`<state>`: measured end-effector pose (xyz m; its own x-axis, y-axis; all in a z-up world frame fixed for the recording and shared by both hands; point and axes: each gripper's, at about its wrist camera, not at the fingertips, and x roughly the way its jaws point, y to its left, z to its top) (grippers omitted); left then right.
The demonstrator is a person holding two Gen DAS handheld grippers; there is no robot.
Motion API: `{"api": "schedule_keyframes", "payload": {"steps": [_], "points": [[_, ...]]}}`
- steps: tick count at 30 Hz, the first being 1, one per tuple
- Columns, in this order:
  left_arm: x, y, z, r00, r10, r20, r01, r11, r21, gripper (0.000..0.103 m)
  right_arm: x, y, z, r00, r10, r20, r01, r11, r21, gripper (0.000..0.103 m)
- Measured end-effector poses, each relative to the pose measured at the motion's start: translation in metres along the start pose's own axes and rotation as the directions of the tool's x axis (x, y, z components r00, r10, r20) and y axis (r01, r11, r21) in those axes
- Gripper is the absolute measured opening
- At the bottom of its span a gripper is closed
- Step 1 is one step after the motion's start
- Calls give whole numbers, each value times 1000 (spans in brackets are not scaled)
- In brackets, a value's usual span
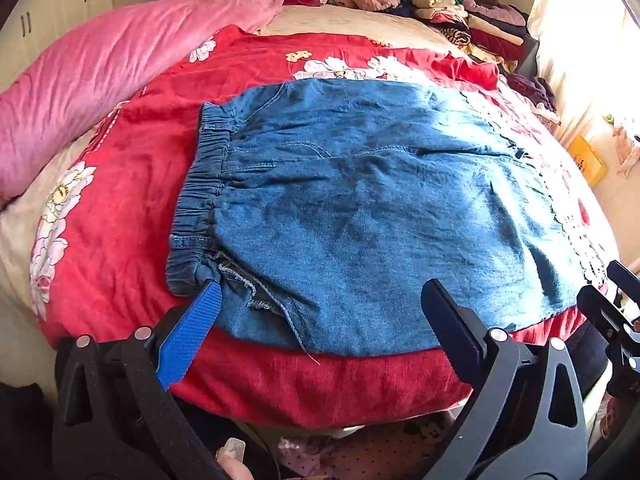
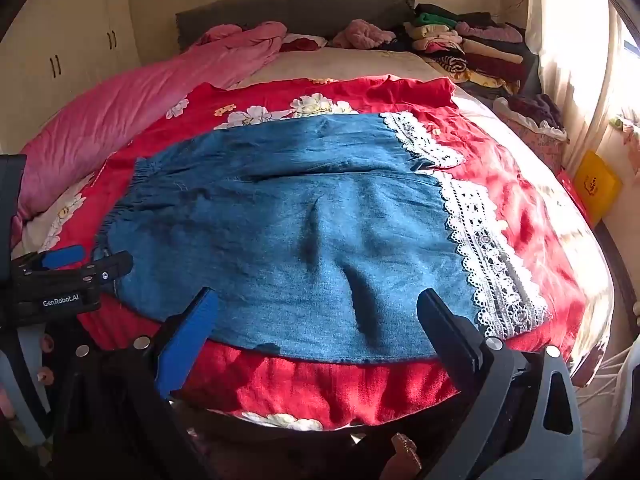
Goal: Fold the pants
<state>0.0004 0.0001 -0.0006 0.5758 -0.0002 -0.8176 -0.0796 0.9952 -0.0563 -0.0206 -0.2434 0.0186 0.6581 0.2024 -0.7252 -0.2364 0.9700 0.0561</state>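
The folded clothes [image 1: 472, 20] stacked at upper right blur together, garments indistinguishable; the yellow item [image 2: 596, 186] at the right edge carries unreadable print.

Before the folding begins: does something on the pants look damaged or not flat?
Yes. The blue denim pants have a frayed seam with loose threads near the elastic waistband, beside the left gripper. A raised crease crosses the middle.
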Motion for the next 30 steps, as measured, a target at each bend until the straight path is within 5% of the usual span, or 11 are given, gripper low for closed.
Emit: {"api": "schedule_keyframes", "payload": {"steps": [30], "points": [[-9, 5, 3, 1000, -3, 18, 3, 1000, -9, 94, -3, 3, -1, 1000, -2, 8, 3, 1000, -7, 99]]}}
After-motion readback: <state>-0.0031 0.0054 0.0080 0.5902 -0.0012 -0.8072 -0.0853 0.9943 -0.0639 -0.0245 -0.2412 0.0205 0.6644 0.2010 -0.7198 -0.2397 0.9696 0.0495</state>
